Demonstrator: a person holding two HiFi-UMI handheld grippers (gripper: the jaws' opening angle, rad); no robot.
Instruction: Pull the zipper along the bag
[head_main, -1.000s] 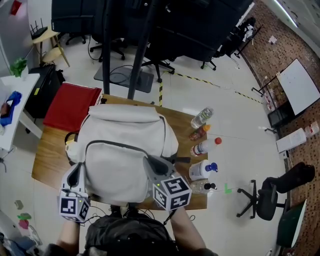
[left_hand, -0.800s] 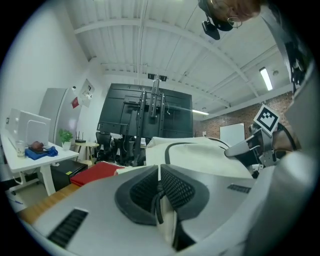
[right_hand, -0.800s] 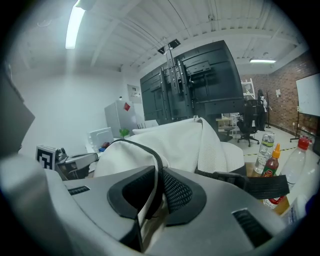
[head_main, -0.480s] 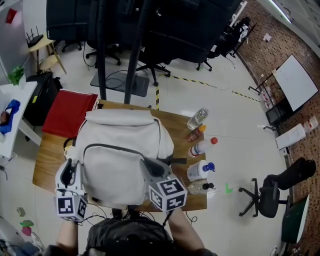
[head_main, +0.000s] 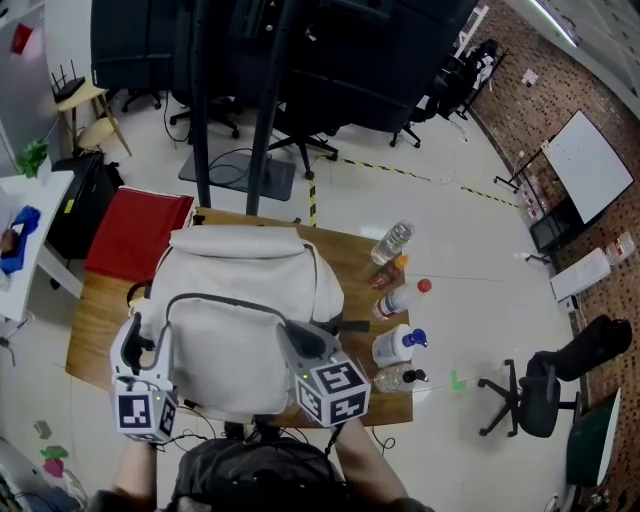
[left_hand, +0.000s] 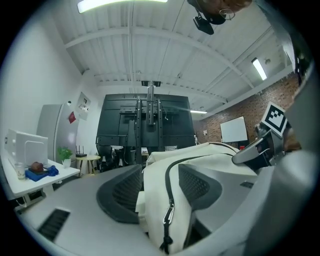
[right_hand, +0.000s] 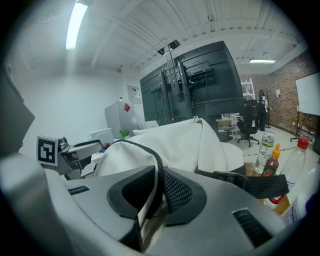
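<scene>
The dark zipper (head_main: 225, 298) arcs over a bulging off-white fabric backpack (head_main: 240, 345) lying on a wooden table (head_main: 95, 320). Its metal pull (left_hand: 168, 215) hangs between the jaws of the left gripper (left_hand: 160, 185), which have just been opening and now stand spread, pads off the cloth. The right gripper (right_hand: 157, 180) pinches the backpack's fabric beside the zipper. The backpack's contents are hidden. Just beside it stand a clear plastic water bottle (head_main: 393, 240) and an orange-capped bottle (head_main: 392, 270), apparently holding reddish sauce.

White bag (head_main: 240, 345), dark arched zipper (left_hand: 167, 187)
</scene>
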